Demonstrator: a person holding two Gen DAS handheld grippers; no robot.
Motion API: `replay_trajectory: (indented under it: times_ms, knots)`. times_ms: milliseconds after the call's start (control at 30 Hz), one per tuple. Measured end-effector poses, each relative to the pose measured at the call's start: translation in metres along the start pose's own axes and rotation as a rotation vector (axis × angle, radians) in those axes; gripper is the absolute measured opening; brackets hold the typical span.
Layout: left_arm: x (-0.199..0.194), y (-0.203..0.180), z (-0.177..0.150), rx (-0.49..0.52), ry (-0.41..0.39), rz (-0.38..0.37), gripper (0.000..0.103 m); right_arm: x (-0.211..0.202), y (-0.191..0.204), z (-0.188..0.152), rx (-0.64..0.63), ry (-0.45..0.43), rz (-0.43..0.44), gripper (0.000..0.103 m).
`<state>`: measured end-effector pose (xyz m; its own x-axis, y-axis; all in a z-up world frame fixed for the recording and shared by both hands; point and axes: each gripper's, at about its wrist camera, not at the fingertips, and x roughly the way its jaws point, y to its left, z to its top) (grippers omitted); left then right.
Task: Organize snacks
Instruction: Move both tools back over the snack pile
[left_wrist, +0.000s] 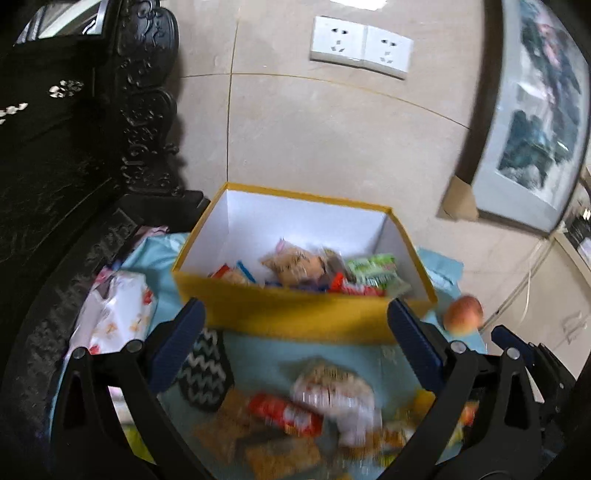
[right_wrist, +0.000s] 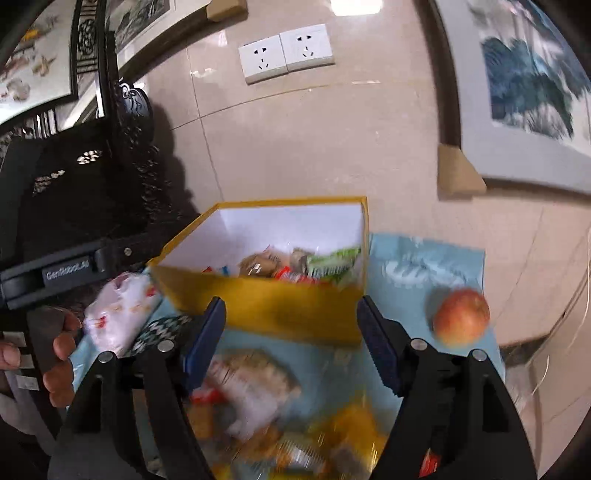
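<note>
1. The left claw (left_wrist: 295, 343) stands spread wide with nothing between its blue pads; the right claw (right_wrist: 291, 343) is partly open and likewise empty.
2. The yellow box (left_wrist: 295, 314), already holding several wrapped snacks (left_wrist: 314, 269), sits just ahead of both claws on the blue cloth (right_wrist: 424, 258) over the tabletop.
3. A loose pile of snacks (left_wrist: 314, 406) lies below and between the claws' fingers, on the near side of the box; the blur makes single packets hard to tell, though one looks red and one pale.
4. An apple (right_wrist: 461, 317) rests to the right of the right claw, and a white patterned packet (left_wrist: 118, 314) to the left of the left one.
5. The step in hand seems to be the reach for the next loose snack. That calls for lowering one claw over a single packet, closing on it, then lifting it over the box's near wall.
</note>
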<state>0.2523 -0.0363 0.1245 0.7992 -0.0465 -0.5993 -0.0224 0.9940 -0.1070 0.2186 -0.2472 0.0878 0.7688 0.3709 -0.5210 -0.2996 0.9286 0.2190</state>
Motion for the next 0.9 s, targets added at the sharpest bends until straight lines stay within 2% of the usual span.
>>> replay_trajectory:
  times_ms: [100,167,233,267,400,567,733,900]
  knots:
    - [-0.024,-0.001,-0.026,0.026,0.015,-0.007,0.101,-0.017,0.003,-0.024,0.018,0.037,-0.009,0.074]
    - [-0.031,-0.002,-0.045,0.042,0.029,-0.010,0.101,-0.025,0.003,-0.041,0.037,0.061,-0.003,0.078]
    - [-0.033,-0.002,-0.065,0.065,0.055,-0.019,0.101,-0.034,0.000,-0.062,0.082,0.072,0.000,0.098]
    - [-0.033,-0.001,-0.077,0.077,0.074,-0.025,0.101,-0.037,-0.003,-0.069,0.105,0.065,0.003,0.099]
    - [-0.021,0.007,-0.118,0.094,0.140,-0.016,0.101,-0.043,-0.017,-0.101,0.249,0.079,0.072,0.099]
    - [0.003,0.019,-0.144,0.023,0.224,0.013,0.101,-0.025,-0.028,-0.126,0.346,0.107,0.116,0.099]
    - [0.027,0.018,-0.147,-0.027,0.270,0.057,0.101,-0.003,-0.035,-0.142,0.392,0.185,0.115,0.099]
    - [0.058,0.006,-0.147,-0.058,0.330,0.089,0.101,-0.010,-0.027,-0.141,0.352,0.158,0.120,0.099]
